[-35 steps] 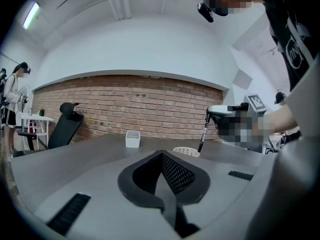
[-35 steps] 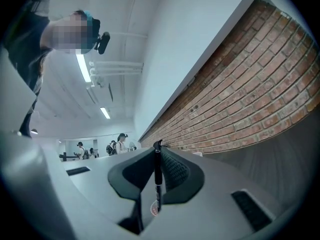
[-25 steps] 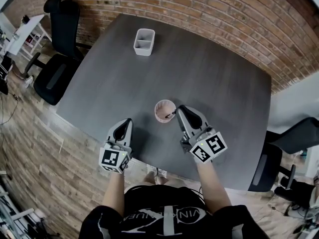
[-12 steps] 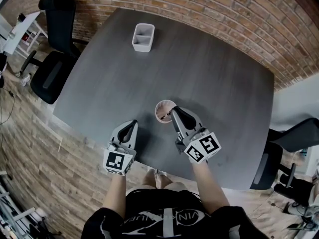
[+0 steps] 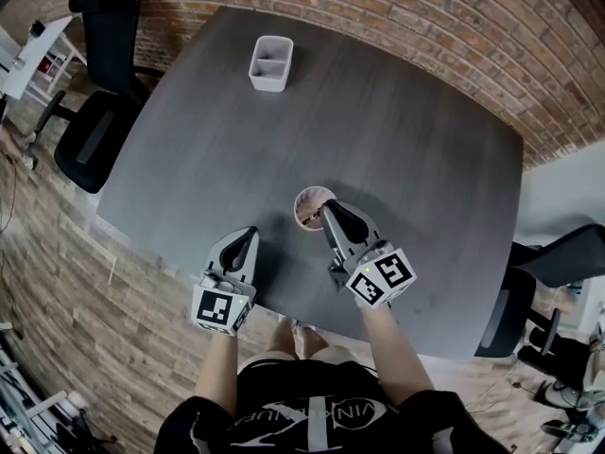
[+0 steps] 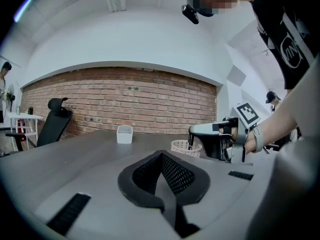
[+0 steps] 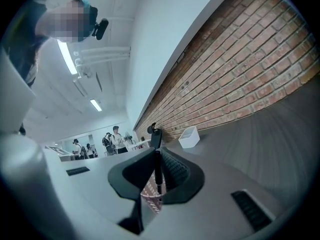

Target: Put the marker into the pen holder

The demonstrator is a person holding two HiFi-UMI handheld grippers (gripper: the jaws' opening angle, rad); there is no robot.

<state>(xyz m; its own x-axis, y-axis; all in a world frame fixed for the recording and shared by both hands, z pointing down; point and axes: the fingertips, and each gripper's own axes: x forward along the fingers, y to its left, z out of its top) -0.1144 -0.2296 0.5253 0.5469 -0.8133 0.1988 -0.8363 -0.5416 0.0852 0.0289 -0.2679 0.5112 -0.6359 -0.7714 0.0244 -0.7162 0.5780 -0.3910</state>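
Note:
A round pinkish mesh pen holder (image 5: 308, 206) stands near the front edge of the dark grey table (image 5: 406, 140). My right gripper (image 5: 324, 208) reaches level over the holder's right rim, shut on a thin black marker (image 7: 158, 170). The marker hangs upright with its lower end inside the mesh cup (image 7: 152, 196). In the left gripper view, the right gripper (image 6: 196, 130) holds the marker (image 6: 190, 143) over the holder (image 6: 185, 147). My left gripper (image 5: 245, 237) hovers to the left of the holder, shut, with nothing between its fingers (image 6: 162, 181).
A white rectangular box (image 5: 271, 63) stands at the table's far side. One black office chair (image 5: 95, 135) is off the left edge and another (image 5: 558, 263) is at the right. A brick wall runs behind the table. Several people stand far off (image 7: 112, 140).
My right gripper has sunk with the marker, lowering its end into the pen holder. The left gripper has stayed about where it was.

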